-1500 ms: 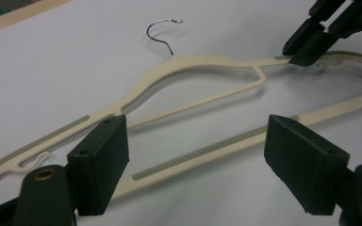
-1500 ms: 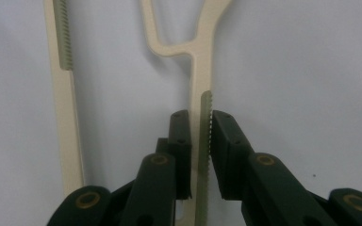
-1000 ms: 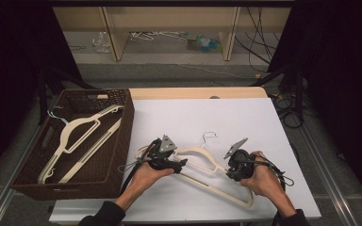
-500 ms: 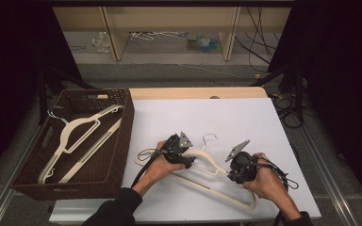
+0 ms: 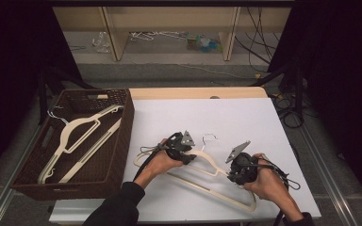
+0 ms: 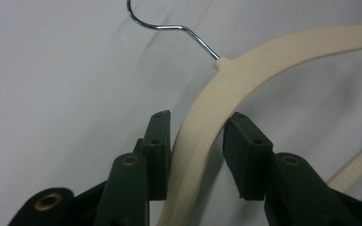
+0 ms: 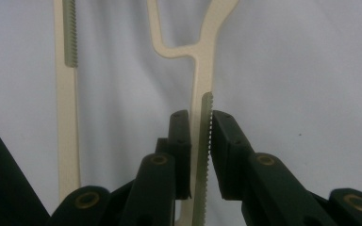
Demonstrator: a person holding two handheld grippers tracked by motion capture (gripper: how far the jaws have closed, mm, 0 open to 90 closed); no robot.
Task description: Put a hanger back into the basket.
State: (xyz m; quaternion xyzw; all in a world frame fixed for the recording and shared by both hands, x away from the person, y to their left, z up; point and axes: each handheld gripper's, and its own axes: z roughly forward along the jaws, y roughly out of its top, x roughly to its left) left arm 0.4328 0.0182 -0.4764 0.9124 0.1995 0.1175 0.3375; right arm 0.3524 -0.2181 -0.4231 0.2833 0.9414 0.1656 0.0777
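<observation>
A cream plastic hanger (image 5: 207, 186) with a metal hook (image 5: 209, 137) lies on the white table. In the left gripper view, the hanger's curved shoulder (image 6: 226, 84) passes between my left gripper's (image 6: 195, 141) jaws just below the hook. Those jaws have just been closing on it; one pad touches and a thin gap shows at the other. My right gripper (image 7: 200, 136) is shut on the hanger's ribbed arm (image 7: 202, 70). In the high view the left gripper (image 5: 191, 157) is near the neck and the right gripper (image 5: 231, 176) is on the right arm.
A dark wicker basket (image 5: 122, 136) stands at the table's left with two cream hangers (image 5: 75, 129) inside. White tabletop (image 5: 217, 117) lies open behind the hands. Cables (image 5: 283, 181) trail by the right hand near the table's right edge.
My left hand has slid right along the hanger to its neck, and its jaws have narrowed around the shoulder. The right hand and the hanger have stayed put.
</observation>
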